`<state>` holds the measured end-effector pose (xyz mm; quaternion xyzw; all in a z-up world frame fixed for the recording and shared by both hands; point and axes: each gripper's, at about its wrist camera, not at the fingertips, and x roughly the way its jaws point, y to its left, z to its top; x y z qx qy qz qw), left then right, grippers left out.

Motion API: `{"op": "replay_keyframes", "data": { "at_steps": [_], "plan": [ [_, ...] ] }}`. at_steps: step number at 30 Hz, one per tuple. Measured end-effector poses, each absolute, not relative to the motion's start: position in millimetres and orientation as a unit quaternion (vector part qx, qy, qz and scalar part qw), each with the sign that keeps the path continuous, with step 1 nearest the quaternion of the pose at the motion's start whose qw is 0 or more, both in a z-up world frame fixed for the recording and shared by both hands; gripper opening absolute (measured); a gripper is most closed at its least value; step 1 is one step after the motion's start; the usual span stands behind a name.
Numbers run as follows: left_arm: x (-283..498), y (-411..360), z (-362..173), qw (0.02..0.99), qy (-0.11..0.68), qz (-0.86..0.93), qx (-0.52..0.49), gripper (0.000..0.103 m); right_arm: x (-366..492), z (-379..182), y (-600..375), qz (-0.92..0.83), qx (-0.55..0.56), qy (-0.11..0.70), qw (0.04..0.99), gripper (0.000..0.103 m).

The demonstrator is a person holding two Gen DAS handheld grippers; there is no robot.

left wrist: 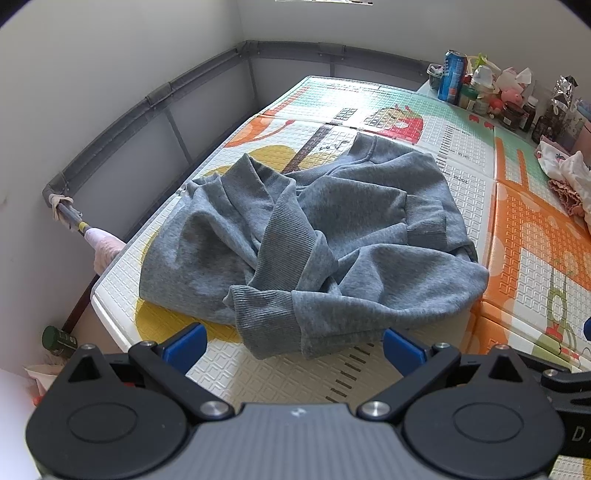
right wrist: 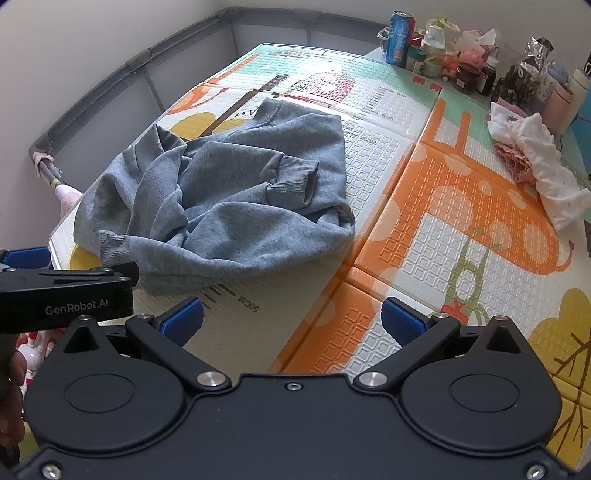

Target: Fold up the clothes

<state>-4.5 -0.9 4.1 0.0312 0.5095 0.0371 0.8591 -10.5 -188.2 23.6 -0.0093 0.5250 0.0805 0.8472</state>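
A grey sweatshirt (left wrist: 314, 229) lies crumpled on the left part of a padded play mat (left wrist: 424, 110), close to the mat's left edge. It is bunched rather than flat: one sleeve crosses the middle of the heap, its ribbed cuff (left wrist: 269, 317) reaching the near side, just ahead of the left gripper (left wrist: 293, 345). A second ribbed cuff (left wrist: 424, 221) rests on top toward the right, and the neckband points to the far side. The fabric looks soft and thick, with deep folds and shadows.

The mat is embossed in small squares and printed in orange, yellow, green and white, with a ruler scale marked "50CM" near the right gripper (right wrist: 291, 319). Seams split it into panels; the sweatshirt's right edge stops about at one seam. Both grippers hover above the near part of the mat, blue fingers spread wide and holding nothing. The left one appears at the left edge of the right wrist view, beside the right gripper.

To the right of the sweatshirt the orange panels are bare. At the far right lies a white and pink garment (right wrist: 532, 162), well apart. Behind it stands a cluster of bottles and jars with a blue can (right wrist: 399, 35). A grey rail (left wrist: 155, 99) runs along pale walls at the left and far sides.
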Motion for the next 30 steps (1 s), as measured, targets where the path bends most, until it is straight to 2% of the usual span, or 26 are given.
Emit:
{"op": "replay_keyframes", "data": {
  "at_steps": [25, 30],
  "plan": [
    [6, 2, -6, 0.863, 0.504, 0.030, 0.018, 0.103, 8, 15, -194, 0.072, 0.005, 0.535, 0.842, 0.103],
    [24, 7, -7, 0.868, 0.493, 0.049, 0.027, 0.103, 23, 17, -183, 0.075, -0.011, 0.506, 0.859, 0.103]
  ]
}}
